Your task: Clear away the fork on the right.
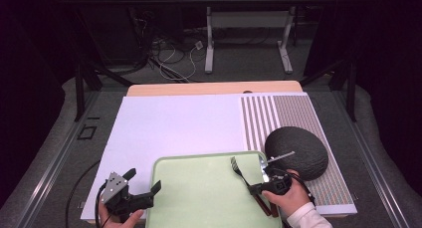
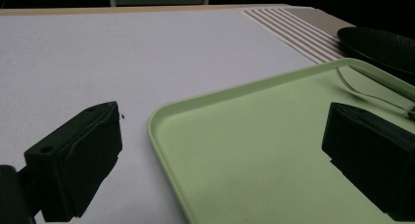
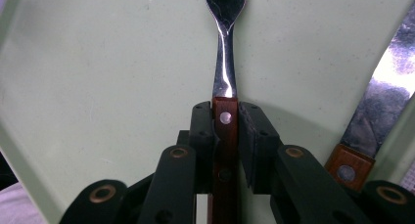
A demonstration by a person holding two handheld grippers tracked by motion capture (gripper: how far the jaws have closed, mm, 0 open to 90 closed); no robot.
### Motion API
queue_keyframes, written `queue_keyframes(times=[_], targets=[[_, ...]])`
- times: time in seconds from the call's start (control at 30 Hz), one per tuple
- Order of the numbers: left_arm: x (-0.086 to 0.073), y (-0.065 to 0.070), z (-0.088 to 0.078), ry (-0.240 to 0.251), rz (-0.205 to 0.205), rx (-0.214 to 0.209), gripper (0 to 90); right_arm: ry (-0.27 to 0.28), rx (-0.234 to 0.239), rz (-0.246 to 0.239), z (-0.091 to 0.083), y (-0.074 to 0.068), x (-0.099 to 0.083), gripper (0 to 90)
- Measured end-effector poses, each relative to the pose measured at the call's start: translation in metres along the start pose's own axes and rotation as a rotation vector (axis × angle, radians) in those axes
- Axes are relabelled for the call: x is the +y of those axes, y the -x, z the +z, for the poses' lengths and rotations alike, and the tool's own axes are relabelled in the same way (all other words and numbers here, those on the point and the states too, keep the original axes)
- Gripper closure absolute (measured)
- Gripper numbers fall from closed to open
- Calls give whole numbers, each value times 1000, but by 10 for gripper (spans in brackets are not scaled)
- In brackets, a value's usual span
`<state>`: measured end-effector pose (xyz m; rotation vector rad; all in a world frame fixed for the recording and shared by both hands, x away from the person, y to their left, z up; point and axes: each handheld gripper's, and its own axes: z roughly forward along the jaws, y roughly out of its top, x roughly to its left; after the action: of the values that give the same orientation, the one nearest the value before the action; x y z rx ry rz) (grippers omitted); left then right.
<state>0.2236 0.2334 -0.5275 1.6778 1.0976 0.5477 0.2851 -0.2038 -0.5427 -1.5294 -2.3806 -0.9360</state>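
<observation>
**benchwatcher:** So the right gripper (image 1: 253, 189) sits at the near right corner of the green tray (image 1: 199, 198), with the person's right hand (image 1: 287, 195) wrapped around it from behind and a white sleeve (image 1: 308, 219) coming in from the bottom edge. It points left and a bit away from the person. In the right gripper view its jaws are clamped on the wooden handle of the fork (image 3: 224, 87), one pad on each side, rivets showing down the handle.

**tray_lurker:** Where's the fork itself, though?

**benchwatcher:** Over the tray, tines toward the far side. Metal neck and head stick out past the jaws. Can't tell if the tines touch the tray. A knife (image 3: 379, 101) with the same wooden handle lies just beside it along the tray's right rim, its blade tip reaching toward the dark round bowl (image 1: 296, 152) on the striped mat (image 1: 278, 113).

**tray_lurker:** And the left one?

**benchwatcher:** Left gripper (image 1: 145, 180) is held low at the tray's near left corner, left hand (image 1: 117, 219) under it, grey plate on top. Jaws stand wide apart with nothing between them; in the left gripper view one is over the white surface (image 2: 122, 62) and the other over the tray.

**tray_lurker:** Any logos or text anywhere?

**benchwatcher:** Nope, nothing readable on the tray, cutlery or grippers.
</observation>
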Motion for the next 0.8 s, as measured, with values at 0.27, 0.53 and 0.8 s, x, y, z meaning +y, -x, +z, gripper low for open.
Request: queue_keyframes(times=[0.27,0.53,0.8], targets=[[1,-1,3,-6,7,-14,16,49,-5,-9,-3,3,-3,704],[1,-1,4,-4,3,-16,16,150,-2,-118,-14,-4,-5,774],[1,-1,5,-3,0,-14,16,108,6,-223,-1,-15,-4,900]])
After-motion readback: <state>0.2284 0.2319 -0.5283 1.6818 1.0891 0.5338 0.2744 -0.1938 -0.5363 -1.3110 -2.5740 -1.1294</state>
